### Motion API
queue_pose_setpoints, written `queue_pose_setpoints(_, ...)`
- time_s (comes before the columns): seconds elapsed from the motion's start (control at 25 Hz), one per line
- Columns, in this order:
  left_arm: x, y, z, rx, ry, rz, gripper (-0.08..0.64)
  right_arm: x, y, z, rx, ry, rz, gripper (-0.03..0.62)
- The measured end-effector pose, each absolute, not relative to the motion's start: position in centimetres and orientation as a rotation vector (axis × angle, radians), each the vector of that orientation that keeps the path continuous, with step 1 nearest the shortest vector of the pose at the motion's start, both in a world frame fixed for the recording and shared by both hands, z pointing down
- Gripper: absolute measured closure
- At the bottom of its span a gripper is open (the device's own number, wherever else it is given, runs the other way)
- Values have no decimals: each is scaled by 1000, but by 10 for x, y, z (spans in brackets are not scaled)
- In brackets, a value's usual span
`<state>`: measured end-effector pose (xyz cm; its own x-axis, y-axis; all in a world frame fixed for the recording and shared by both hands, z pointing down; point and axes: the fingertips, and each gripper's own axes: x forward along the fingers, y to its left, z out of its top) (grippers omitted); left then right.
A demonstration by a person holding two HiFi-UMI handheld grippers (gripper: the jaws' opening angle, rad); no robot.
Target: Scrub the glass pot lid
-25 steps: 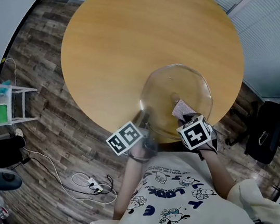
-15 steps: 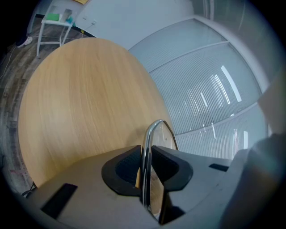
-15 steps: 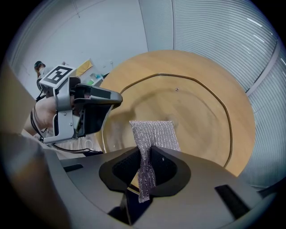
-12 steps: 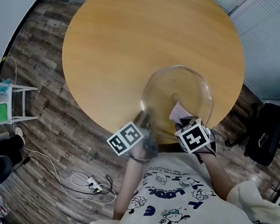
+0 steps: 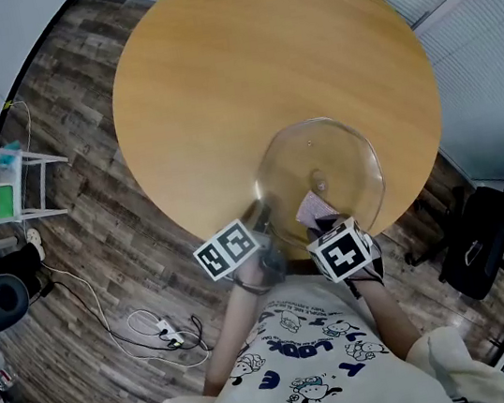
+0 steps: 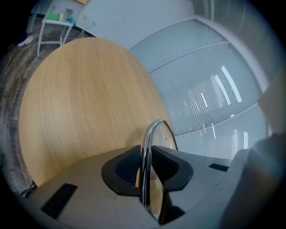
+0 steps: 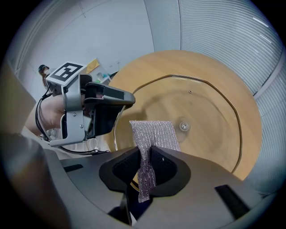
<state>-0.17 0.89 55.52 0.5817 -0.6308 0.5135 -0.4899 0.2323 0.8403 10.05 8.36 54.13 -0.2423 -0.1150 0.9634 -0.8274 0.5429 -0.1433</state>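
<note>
We hold the glass pot lid (image 5: 329, 150) over the near edge of the bench (image 5: 237, 46), just in front of the body, and each gripper has its own work. The left gripper (image 6: 144, 166) has its fingers (image 6: 125, 167) pinching the metal rim of the lid at its near-left side. This keeps the lid steady, so that it does not slide while it is rubbed. The right gripper (image 7: 149, 169) points steeply down, and its fingers (image 7: 172, 170) are pressed together on a silver scouring cloth (image 7: 154, 132). The free end of the cloth stands out beyond them, we think so that the cloth and not the hard fingers meets the glass. The face of the lid with the small centre screw (image 7: 183, 126) is turned toward the cloth. Whether the far rim rests on the bench, we cannot tell.
</note>
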Motion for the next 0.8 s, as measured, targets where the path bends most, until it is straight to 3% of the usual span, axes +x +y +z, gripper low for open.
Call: queue_pose_setpoints(0.8,-4,10,557,1397,-1040,-131,486,69,82,539,766,-1779,863,517)
